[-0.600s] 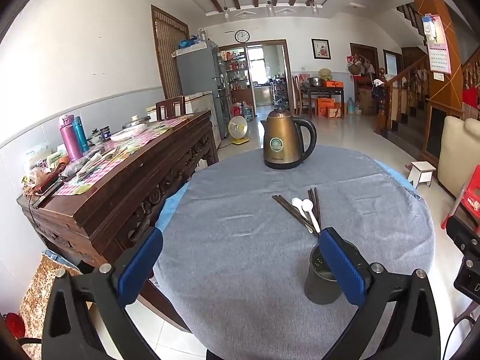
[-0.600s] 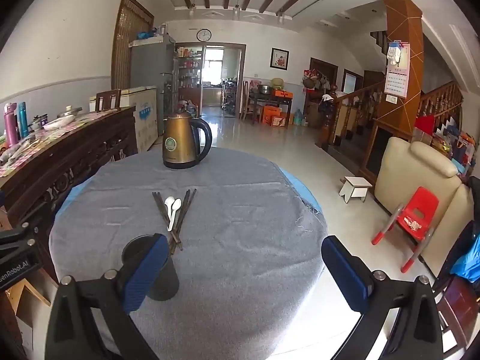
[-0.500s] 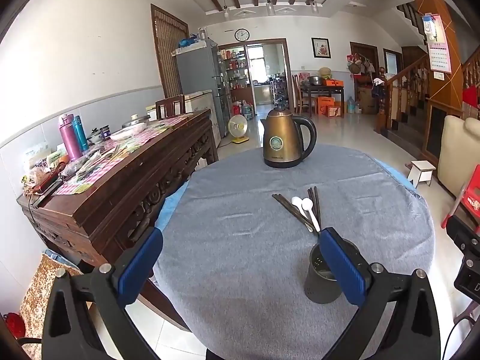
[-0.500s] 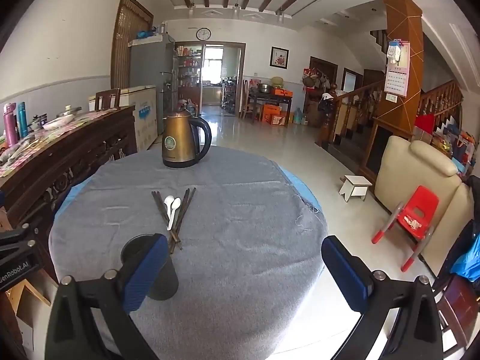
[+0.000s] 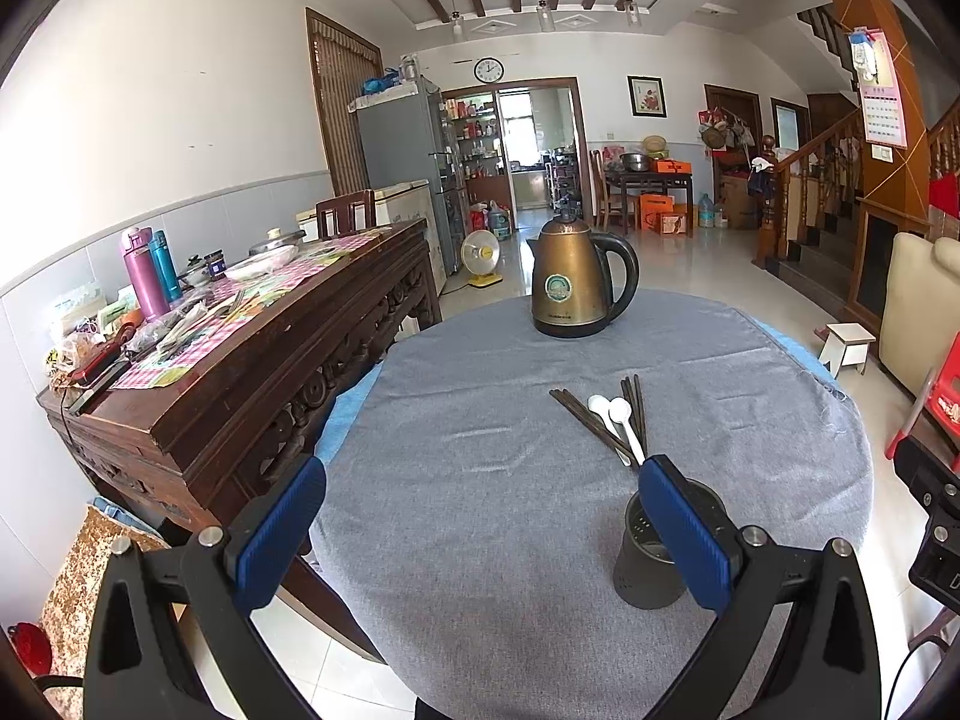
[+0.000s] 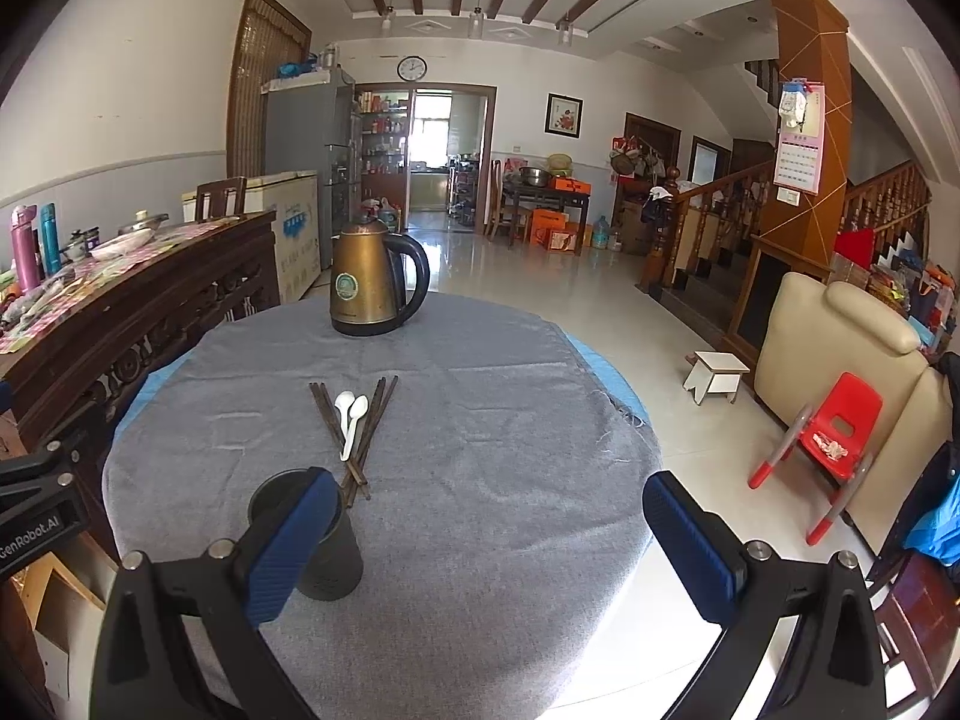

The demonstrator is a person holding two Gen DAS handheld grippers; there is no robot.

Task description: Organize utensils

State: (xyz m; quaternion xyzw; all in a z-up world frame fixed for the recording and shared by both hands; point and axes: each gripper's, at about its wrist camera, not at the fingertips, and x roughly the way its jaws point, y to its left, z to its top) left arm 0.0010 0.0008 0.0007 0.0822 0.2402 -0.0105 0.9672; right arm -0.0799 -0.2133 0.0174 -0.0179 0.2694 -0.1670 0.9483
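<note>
Two white spoons (image 5: 618,420) (image 6: 350,417) lie on several dark chopsticks (image 5: 585,420) (image 6: 375,420) in the middle of the round table with a grey cloth (image 5: 480,480) (image 6: 480,420). A dark perforated utensil holder (image 5: 648,564) (image 6: 327,552) stands upright nearer me, partly hidden by a blue pad in each view. My left gripper (image 5: 480,522) is open and empty, above the table's near side, left of the holder. My right gripper (image 6: 486,540) is open and empty, right of the holder.
A bronze electric kettle (image 5: 570,282) (image 6: 369,282) stands at the table's far side. A dark wooden sideboard (image 5: 240,360) loaded with bottles and papers runs close along the table's left. A red child's chair (image 6: 834,432), a small stool (image 6: 714,375) and a cream sofa (image 6: 840,354) are at the right.
</note>
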